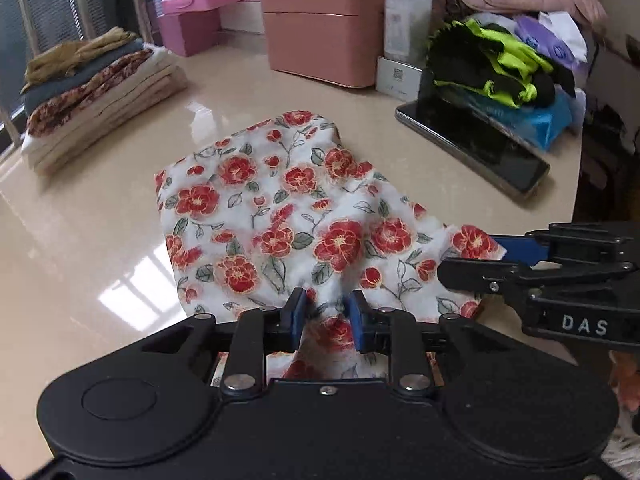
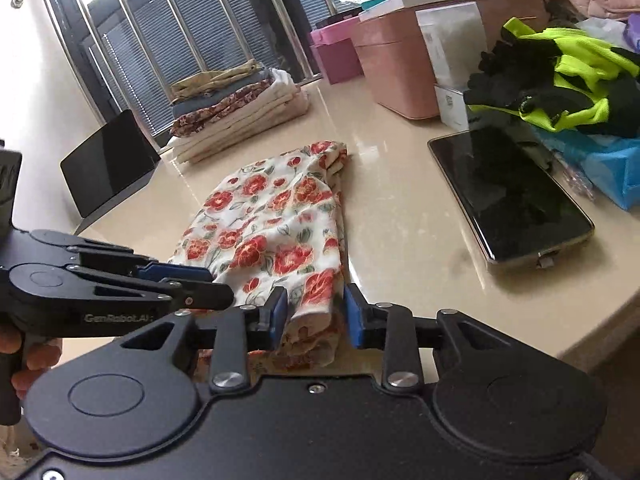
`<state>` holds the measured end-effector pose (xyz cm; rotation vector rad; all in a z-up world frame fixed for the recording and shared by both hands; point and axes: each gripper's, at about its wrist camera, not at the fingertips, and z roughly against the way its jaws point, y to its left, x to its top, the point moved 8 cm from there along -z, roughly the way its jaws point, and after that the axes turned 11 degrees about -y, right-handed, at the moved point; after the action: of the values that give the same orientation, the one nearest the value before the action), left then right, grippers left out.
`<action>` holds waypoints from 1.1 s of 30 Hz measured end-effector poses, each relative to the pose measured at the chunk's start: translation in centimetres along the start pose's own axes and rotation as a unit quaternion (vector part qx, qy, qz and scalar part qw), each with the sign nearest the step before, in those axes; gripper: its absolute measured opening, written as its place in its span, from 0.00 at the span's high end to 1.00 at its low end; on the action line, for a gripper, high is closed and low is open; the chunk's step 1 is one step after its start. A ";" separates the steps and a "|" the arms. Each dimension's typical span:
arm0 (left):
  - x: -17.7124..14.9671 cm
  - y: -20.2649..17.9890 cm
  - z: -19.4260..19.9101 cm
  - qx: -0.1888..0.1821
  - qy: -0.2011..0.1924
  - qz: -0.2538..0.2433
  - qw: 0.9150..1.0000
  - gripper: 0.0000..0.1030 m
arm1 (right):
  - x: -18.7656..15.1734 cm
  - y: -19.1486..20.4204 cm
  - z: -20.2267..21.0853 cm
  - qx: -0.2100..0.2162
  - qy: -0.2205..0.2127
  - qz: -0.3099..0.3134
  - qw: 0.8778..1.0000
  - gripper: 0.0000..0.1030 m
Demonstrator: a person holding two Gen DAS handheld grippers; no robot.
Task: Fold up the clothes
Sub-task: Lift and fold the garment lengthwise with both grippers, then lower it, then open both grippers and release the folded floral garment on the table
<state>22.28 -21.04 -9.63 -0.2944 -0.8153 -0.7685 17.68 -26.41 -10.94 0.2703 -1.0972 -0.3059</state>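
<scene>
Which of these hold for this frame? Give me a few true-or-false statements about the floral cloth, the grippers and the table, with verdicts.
1. The floral cloth lies on the table. True.
2. Fabric sits between the left gripper's fingers. True.
3. The folded stack sits on the phone. False: it stands apart, near the window.
4. The right gripper is over the pink box. False: it is at the cloth's near edge.
</scene>
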 end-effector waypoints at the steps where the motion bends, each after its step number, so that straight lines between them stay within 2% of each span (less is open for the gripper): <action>1: -0.1 -0.1 0.1 -0.001 0.002 -0.006 1.000 0.75 | -0.1 0.1 0.0 0.000 -0.001 0.001 1.000 0.70; 5: -0.4 0.1 0.5 -0.002 0.011 -0.018 1.000 0.73 | -0.7 0.9 0.5 0.007 0.002 -0.003 1.000 0.76; 10: -1.1 0.9 1.4 0.013 0.017 -0.031 0.999 0.72 | -1.8 2.1 0.6 0.042 0.024 -0.038 0.998 0.90; 15: -2.4 2.5 3.0 0.053 0.028 -0.055 0.997 0.72 | -3.2 5.1 0.6 0.095 0.054 -0.046 0.993 0.90; 19: -3.6 4.3 4.4 0.092 0.036 -0.072 0.992 0.72 | -4.5 8.8 0.6 0.152 0.079 -0.054 0.984 0.87; 21: -4.0 5.3 5.0 0.114 0.038 -0.073 0.990 0.72 | -5.0 10.8 0.9 0.184 0.085 -0.064 0.977 0.87; 23: -4.2 6.1 5.6 0.126 0.035 -0.061 0.990 0.71 | -5.4 12.5 1.5 0.208 0.091 -0.051 0.972 0.83; 25: -4.2 6.8 6.4 0.132 0.025 -0.043 0.990 0.65 | -5.6 13.8 2.1 0.223 0.095 -0.028 0.970 0.69; 26: -3.9 6.9 7.0 0.130 0.011 -0.031 0.991 0.62 | -5.5 13.5 2.5 0.222 0.091 -0.023 0.971 0.66; 27: -3.6 7.0 7.6 0.127 -0.004 -0.021 0.992 0.54 | -5.3 13.3 2.9 0.221 0.088 -0.018 0.971 0.62; 28: -3.3 6.8 8.2 0.121 -0.020 -0.014 0.992 0.45 | -5.2 13.1 3.4 0.220 0.084 -0.012 0.972 0.61; 30: -2.6 6.2 9.0 0.109 -0.048 -0.003 0.993 0.36 | -4.6 11.8 4.1 0.210 0.072 -0.013 0.975 0.61; 33: -1.9 4.6 9.2 0.096 -0.065 -0.005 0.993 0.36 | -3.3 8.5 5.0 0.175 0.051 -0.038 0.982 0.59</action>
<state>19.72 -12.20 -4.77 -0.1687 -1.0078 -0.6800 12.68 -17.65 -8.46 0.6363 -1.0378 -0.1631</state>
